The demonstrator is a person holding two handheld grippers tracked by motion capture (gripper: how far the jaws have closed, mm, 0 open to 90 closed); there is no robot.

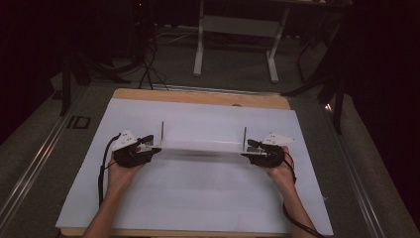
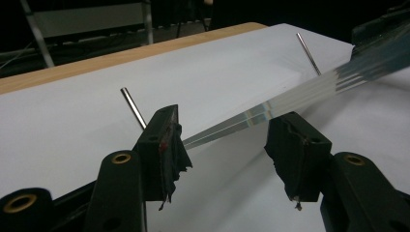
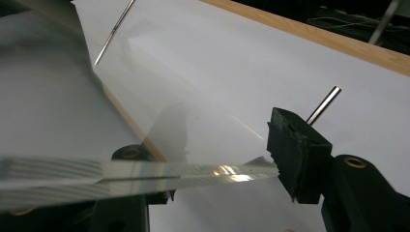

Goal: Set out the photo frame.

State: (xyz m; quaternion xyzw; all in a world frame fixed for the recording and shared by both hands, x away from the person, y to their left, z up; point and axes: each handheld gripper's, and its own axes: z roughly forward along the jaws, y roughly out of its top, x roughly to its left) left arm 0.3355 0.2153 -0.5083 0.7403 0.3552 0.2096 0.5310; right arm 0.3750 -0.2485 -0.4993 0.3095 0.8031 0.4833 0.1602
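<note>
From above I could hardly make out the clear plate [image 1: 200,148]; only its near edge caught light, and its far edge was lost against the white sheet [image 1: 198,198]. My left tongs [image 1: 151,148] and right tongs [image 1: 249,154] were too small there to judge whether the pads touched it. In the left gripper view the plate [image 2: 270,108] ran off the right edge, blurred at its far end. In the right gripper view it [image 3: 145,176] ran off the left edge and covered the left pad, so contact there stayed unclear. Beyond the tabletop [image 1: 198,96] the room lay too dark to read.
</note>
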